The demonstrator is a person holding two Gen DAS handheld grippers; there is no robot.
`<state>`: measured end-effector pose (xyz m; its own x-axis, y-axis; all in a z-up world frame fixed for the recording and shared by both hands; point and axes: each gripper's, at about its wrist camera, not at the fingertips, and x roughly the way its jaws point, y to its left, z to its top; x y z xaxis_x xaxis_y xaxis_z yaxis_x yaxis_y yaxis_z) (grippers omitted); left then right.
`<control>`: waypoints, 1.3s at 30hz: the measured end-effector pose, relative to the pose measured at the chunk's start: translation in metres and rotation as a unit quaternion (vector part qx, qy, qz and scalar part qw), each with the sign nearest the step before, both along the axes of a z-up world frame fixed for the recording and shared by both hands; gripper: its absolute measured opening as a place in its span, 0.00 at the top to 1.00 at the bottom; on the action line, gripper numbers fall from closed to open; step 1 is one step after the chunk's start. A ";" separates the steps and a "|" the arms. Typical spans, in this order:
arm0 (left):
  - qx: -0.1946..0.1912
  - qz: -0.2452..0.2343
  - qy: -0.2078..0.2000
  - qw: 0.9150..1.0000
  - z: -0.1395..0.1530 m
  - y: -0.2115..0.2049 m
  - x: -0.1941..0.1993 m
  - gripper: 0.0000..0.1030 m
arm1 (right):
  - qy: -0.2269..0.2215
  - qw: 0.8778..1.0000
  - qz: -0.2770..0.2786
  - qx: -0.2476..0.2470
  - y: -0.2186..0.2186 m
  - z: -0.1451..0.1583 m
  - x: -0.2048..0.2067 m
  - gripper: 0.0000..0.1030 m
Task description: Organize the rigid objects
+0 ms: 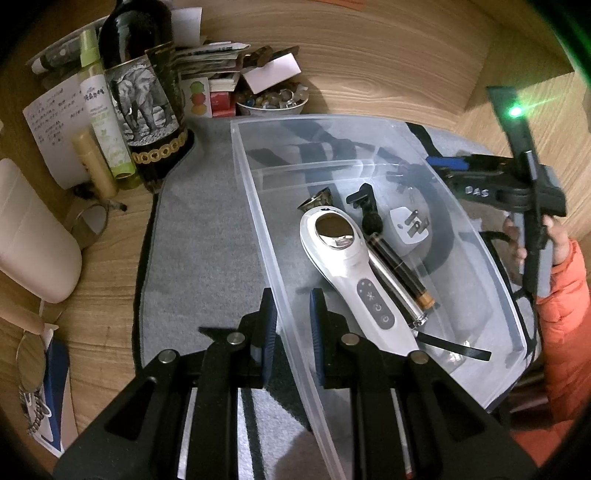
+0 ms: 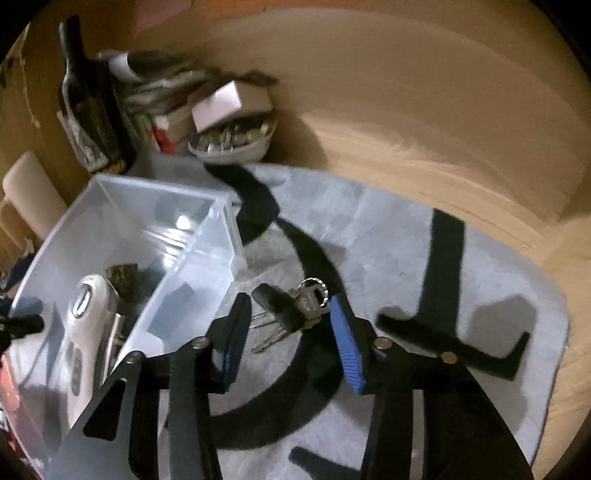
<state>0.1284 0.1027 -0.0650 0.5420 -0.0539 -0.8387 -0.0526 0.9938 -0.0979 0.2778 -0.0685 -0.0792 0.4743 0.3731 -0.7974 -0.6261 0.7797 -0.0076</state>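
A clear plastic bin [image 1: 258, 229] stands on a grey mat [image 1: 199, 236]. It holds a white handheld device [image 1: 347, 273], a dark cylinder with a gold cap [image 1: 402, 273], a white plug [image 1: 410, 229], a small bell [image 1: 319, 199] and a black clip [image 1: 364, 201]. My left gripper [image 1: 293, 332] straddles the bin's near wall, pads close around it. My right gripper [image 2: 291, 339] is open over a key bunch with a black fob [image 2: 291, 310] on the mat, beside the bin [image 2: 218, 236]. The right gripper also shows in the left wrist view [image 1: 480, 177].
Behind the mat stand an elephant-print tin [image 1: 144, 107], a spray bottle [image 1: 99, 99], a dark bottle [image 1: 129, 29], papers and a white bowl of trinkets [image 1: 273, 103]. A cream pouch [image 1: 33, 236] and a watch [image 1: 33, 369] lie at the left. Wooden walls enclose the desk.
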 end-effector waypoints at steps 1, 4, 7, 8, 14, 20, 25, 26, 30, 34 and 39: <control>0.000 0.000 0.000 1.000 0.000 0.000 0.000 0.84 | 0.002 1.000 0.002 -0.004 0.002 -0.003 0.002 0.64; 0.001 0.002 0.000 1.000 0.000 0.000 0.001 0.84 | 0.008 1.000 0.007 -0.020 0.007 -0.015 0.008 0.67; 0.002 0.001 0.001 1.000 0.000 -0.001 0.001 0.84 | 0.013 1.000 0.013 -0.024 0.010 -0.023 0.011 0.71; 0.002 0.001 0.001 1.000 0.000 -0.001 0.001 0.84 | 0.007 1.000 0.014 -0.025 0.010 -0.024 0.010 0.75; 0.002 0.001 0.000 1.000 0.000 -0.001 0.001 0.84 | -0.012 0.999 0.025 -0.039 0.014 -0.024 -0.001 0.86; 0.002 0.000 0.001 1.000 -0.001 -0.002 0.001 0.84 | -0.021 0.999 0.021 -0.040 0.011 -0.018 -0.009 0.86; 0.007 -0.001 0.000 1.000 -0.001 -0.002 0.001 0.84 | -0.037 0.999 0.013 -0.018 0.003 0.002 -0.017 0.86; 0.008 -0.001 0.000 1.000 -0.001 -0.003 0.001 0.84 | -0.039 0.999 0.013 -0.014 0.002 0.007 -0.019 0.86; 0.010 -0.001 0.000 1.000 -0.001 -0.003 0.001 0.84 | -0.054 0.998 0.011 0.003 -0.005 0.027 -0.031 0.86; 0.014 -0.001 -0.001 1.000 -0.001 -0.005 0.000 0.84 | -0.073 0.997 0.016 0.015 -0.007 0.044 -0.044 0.86; 0.017 0.000 0.000 1.000 0.000 -0.006 0.000 0.84 | -0.095 0.994 0.031 0.032 -0.007 0.063 -0.066 0.86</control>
